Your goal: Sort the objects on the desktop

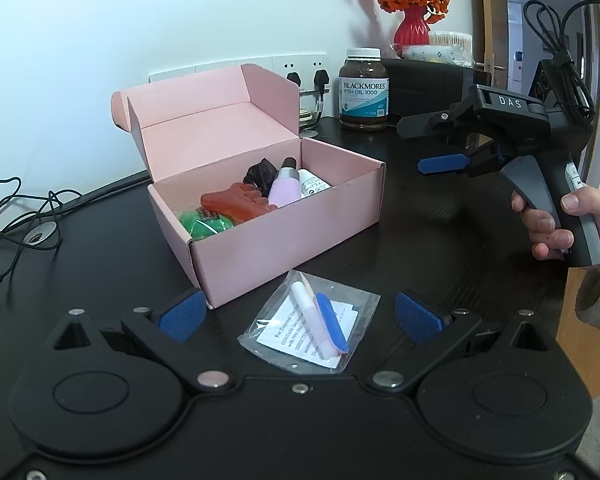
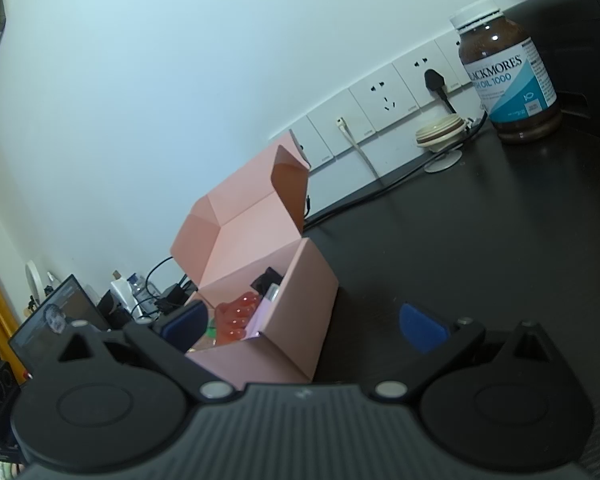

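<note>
Sachet (image 1: 310, 320) lies just ahead between the released left tool (image 1: 296, 316), long axis probably toward the pink box (image 1: 284, 232); right tool (image 1: 440, 148), also released, stands off.

Gripper: the right gripper (image 2: 304, 330) has its blue-padded fingers (image 2: 422, 328) spread apart, nothing between them.
Box: a pink box (image 2: 300, 300) sits open on the dark desk (image 2: 480, 240), lid up toward the wall; its near corner lies between the fingers.
Inside box: a red item (image 2: 238, 318) and a lilac bottle (image 2: 262, 312), partly hidden.
Back edge: a fish oil bottle (image 2: 508, 76) stands upright near the wall sockets (image 2: 384, 100).
</note>
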{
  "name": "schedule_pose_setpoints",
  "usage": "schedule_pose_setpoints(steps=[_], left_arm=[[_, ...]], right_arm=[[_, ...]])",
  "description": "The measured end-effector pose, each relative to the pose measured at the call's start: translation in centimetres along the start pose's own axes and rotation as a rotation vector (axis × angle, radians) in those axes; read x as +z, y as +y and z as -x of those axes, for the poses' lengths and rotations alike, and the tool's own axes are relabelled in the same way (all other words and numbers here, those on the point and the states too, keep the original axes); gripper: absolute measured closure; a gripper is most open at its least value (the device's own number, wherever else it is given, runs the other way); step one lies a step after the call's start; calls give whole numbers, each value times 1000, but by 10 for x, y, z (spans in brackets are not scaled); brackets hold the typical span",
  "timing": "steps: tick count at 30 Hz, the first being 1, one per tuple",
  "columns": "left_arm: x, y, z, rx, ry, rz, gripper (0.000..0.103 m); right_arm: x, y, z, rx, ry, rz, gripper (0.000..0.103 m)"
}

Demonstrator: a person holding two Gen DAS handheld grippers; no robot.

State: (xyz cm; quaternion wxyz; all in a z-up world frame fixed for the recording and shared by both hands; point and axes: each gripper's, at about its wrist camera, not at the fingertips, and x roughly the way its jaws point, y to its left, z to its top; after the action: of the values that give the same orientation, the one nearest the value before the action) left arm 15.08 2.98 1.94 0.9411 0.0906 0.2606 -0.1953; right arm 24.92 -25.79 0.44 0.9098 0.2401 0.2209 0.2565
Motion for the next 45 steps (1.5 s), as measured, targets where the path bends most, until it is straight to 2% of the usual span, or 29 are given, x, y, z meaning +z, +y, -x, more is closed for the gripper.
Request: schedule_pose_setpoints(steps=[38,45], left_arm=[[0,1,0,8,9,5,0],[0,4,3,-25,-10,4,0]], right_arm=[[2,0,-2,1,7,-4,1],[2,0,-2,1,12,-8,1]])
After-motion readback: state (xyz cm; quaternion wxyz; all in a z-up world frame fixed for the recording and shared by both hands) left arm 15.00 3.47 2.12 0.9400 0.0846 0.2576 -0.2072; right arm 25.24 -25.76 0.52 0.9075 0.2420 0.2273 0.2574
